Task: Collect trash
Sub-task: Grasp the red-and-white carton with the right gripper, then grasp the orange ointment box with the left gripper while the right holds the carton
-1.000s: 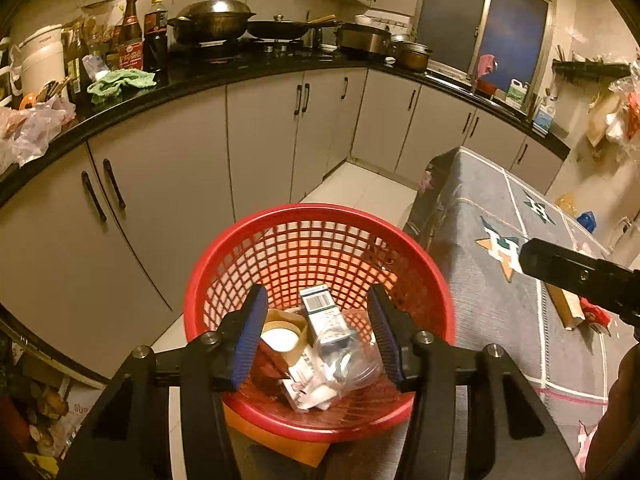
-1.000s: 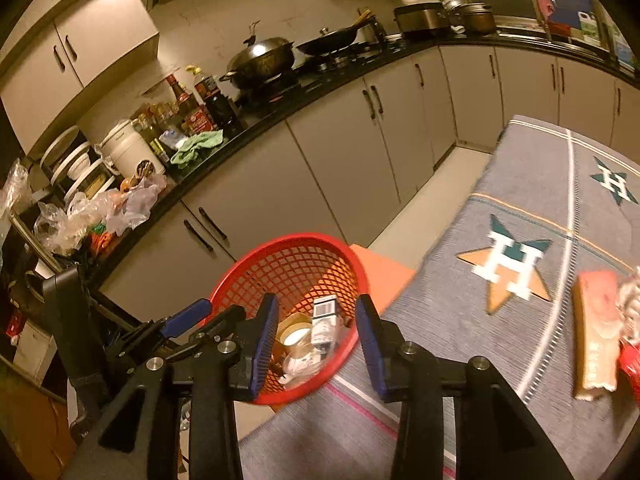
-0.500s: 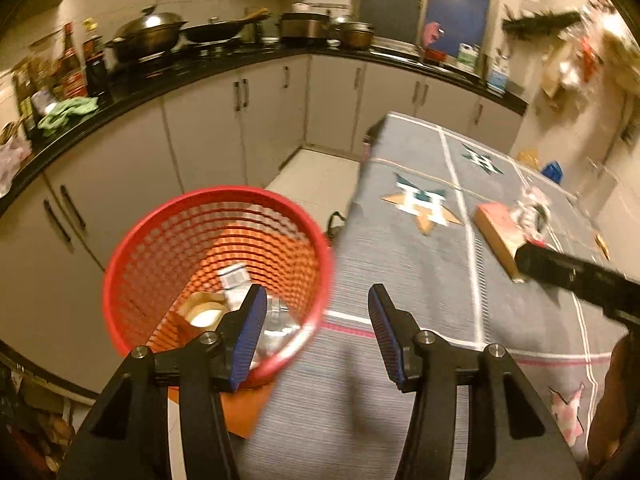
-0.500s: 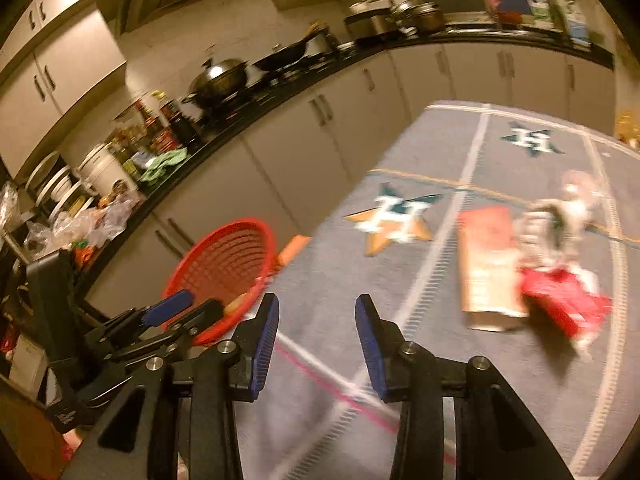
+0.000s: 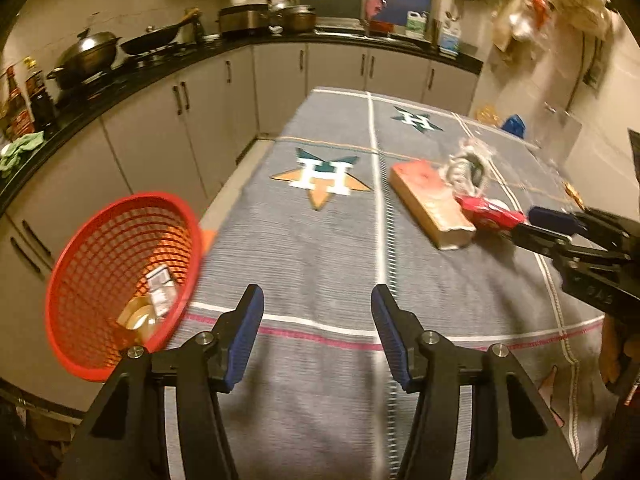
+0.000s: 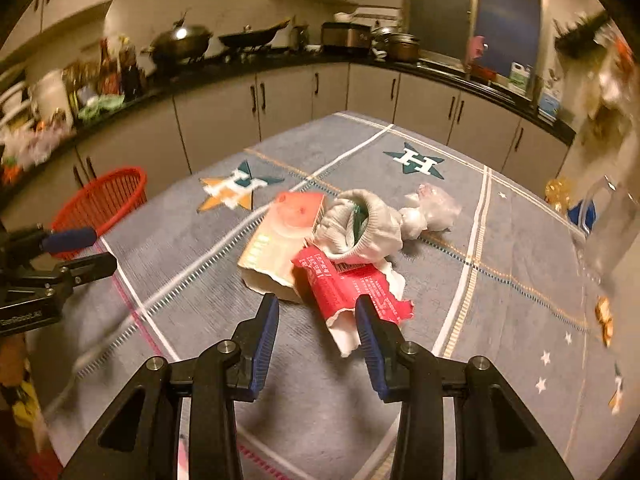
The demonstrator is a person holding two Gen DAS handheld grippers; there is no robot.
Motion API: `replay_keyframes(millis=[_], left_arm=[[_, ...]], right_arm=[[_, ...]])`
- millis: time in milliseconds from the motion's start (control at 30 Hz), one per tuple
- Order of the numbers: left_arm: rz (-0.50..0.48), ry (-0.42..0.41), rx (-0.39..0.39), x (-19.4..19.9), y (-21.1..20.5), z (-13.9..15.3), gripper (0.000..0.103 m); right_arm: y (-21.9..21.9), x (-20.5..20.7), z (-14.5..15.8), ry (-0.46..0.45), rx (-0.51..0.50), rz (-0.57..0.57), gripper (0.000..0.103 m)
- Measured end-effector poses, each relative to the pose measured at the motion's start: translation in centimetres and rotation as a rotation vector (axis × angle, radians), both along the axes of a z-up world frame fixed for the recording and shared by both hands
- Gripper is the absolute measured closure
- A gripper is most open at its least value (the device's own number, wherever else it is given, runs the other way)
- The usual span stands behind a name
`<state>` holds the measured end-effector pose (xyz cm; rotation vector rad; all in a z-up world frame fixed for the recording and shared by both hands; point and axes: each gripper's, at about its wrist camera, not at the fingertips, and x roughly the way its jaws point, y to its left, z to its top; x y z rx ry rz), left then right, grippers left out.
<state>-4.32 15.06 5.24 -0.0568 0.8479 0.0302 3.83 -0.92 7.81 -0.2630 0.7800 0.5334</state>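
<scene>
Two grippers: both empty, jaws spread wide, nothing between the pads.
Right gripper point(image 6: 316, 322): nose pointed at the trash heap, the red wrapper point(image 6: 352, 288) lying just ahead and partly between its fingertips, flat on the cloth.
Left gripper point(image 5: 316, 330): hovers over bare tablecloth point(image 5: 320, 248); the heap sits ahead and off to its right, the red basket point(image 5: 80, 264) close on its left, beyond the table edge.
Step in hand: by my reading, the reach for the next piece; the right tool lines up on the wrapper while the left waits.
Next move calls for: dropping the right fingers down either side of the wrapper's torn end and closing on it, taking care not to drag the sock along, then a swing over to the basket on the tool's far left.
Heap count: four pieces I can make out. One red wrapper, one flat pink-and-white carton point(image 6: 280, 240), one rolled grey sock point(image 6: 360, 228) resting on both, one crumpled clear plastic bag point(image 6: 432, 210) touching the sock's far side.
Basket count: one, with at least a small printed box point(image 5: 160, 288) and a roll of tape point(image 5: 138, 316) at the bottom; anything more is hidden by the mesh.
Stray bits: a few small gold scraps point(image 6: 604, 316) sit well to the right of the right tool; too blurred to name.
</scene>
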Motion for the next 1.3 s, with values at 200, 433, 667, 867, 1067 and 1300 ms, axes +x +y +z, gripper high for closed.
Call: replay_keyframes(millis=[200,433,667,867,1067,1300], left_arm=[[-0.041,0.032,-0.015,0.9,-2.0,0.1,0.042],[-0.059,0.069,-0.051,2.7,-4.0,0.5,0.04],[-0.008,0.098,-0.072,5.8,-5.9,0.9,0.037],[0.028,0.14,-0.068,9.5,-7.9,0.7,0.037],[0.062,0.165,0.008,13.2,-9.6,-0.4,0.037],[0.083,0.191,0.037,15.2,-9.8,-2.0,0.035]], right_arm=[[0.8,1.5,-2.1,0.0,-0.08,-0.011,0.078],[-2.0,1.3,-0.2,0.004,0.044,-0.061,0.085],[-6.3,0.8,3.1,0.003,0.317,-0.105,0.085],[-9.4,1.1,4.2,0.006,0.452,-0.179,0.085],[-10.8,1.0,5.0,0.008,0.508,-0.209,0.085],[-10.5,0.8,5.3,0.002,0.516,-0.206,0.085]])
